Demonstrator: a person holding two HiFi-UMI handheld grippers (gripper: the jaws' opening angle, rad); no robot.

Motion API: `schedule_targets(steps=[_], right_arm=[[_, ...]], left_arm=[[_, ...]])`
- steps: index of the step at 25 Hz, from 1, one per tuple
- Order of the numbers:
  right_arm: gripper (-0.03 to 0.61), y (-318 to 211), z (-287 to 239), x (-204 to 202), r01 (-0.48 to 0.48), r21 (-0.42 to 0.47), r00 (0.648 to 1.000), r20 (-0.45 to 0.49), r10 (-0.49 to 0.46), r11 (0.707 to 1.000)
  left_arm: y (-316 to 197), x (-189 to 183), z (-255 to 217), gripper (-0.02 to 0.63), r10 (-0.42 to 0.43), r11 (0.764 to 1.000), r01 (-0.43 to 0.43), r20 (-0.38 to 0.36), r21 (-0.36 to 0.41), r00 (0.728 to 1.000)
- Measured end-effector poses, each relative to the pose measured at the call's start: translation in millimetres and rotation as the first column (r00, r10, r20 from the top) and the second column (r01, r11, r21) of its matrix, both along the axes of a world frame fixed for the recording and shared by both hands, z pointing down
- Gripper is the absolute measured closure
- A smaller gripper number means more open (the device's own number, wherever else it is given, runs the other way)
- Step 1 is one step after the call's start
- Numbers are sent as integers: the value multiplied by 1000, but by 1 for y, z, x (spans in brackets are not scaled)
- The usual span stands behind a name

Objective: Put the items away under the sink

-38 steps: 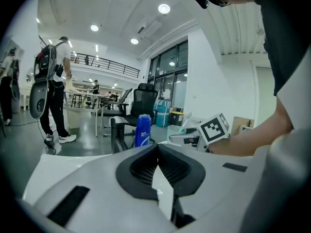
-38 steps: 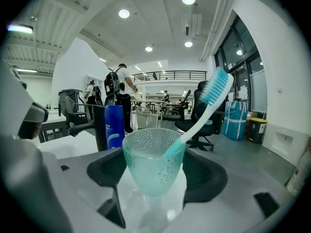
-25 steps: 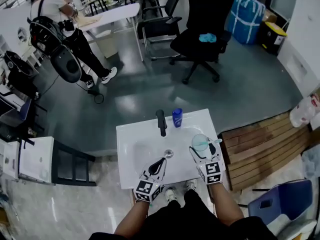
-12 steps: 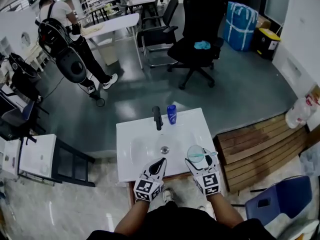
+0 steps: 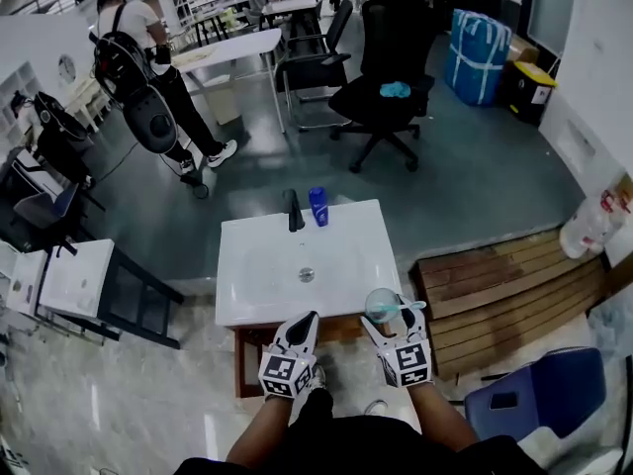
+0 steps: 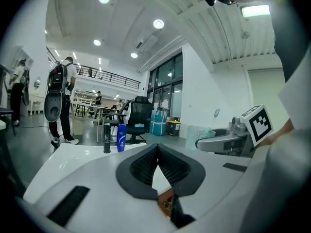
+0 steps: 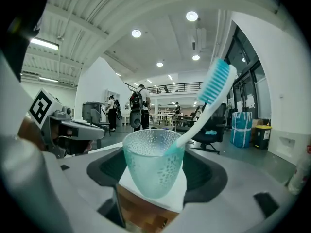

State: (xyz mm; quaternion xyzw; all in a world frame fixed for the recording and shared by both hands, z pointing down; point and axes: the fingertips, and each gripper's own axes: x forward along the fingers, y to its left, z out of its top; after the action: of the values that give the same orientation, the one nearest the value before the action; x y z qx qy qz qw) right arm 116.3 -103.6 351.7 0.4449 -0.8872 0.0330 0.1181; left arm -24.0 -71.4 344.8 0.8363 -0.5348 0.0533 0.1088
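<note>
Closest to me, my right gripper (image 5: 384, 317) is clenched on a clear green cup (image 7: 153, 165), jaws pressed against its two sides. The cup is upright, and a white-and-teal toothbrush (image 7: 206, 101) stands in it, its long axis slanting up and to the right, bristles well above the rim. My left gripper (image 6: 156, 149) holds nothing: its jaws are closed tip to tip and point toward the front edge of the sink (image 5: 259, 295). From the head view, the cup hangs just off the sink's front right corner, level with the top or a little above it, not resting on it. The wooden cabinet (image 5: 247, 354) shows below the sink's front edge, so the place this cup is bound for lies down and forward of both grippers, under the slab. I judge the left gripper is the one to work the cabinet front, since it is free and sits nearer the middle of that edge. The right must keep the cup level as it lowers, or the leaning toothbrush may tip out or catch the sink's edge. Farther off, at the sink's rear edge, a blue bottle (image 5: 317, 206) stands upright just beside the black faucet (image 5: 294, 210), well apart from both grippers and not yet put away.
</note>
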Motion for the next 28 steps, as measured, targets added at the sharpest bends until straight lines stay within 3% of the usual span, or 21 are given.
schedule_targets(steps=[13,23,28], right_arm=[[209,53,6,36,28,-24,999,48,-27,999],[209,63,23,7,-17,-22,999,49,18,1000],[209,67,41,-16,-40,-31,998,53,42,999]], left_arm=[[73,41,9,595,-40,998,41,25,-45,999],[76,-3,33,595,-27,999,27,12,-46,1000],[78,-29,54,595,-12,996,15,29,-92,999]])
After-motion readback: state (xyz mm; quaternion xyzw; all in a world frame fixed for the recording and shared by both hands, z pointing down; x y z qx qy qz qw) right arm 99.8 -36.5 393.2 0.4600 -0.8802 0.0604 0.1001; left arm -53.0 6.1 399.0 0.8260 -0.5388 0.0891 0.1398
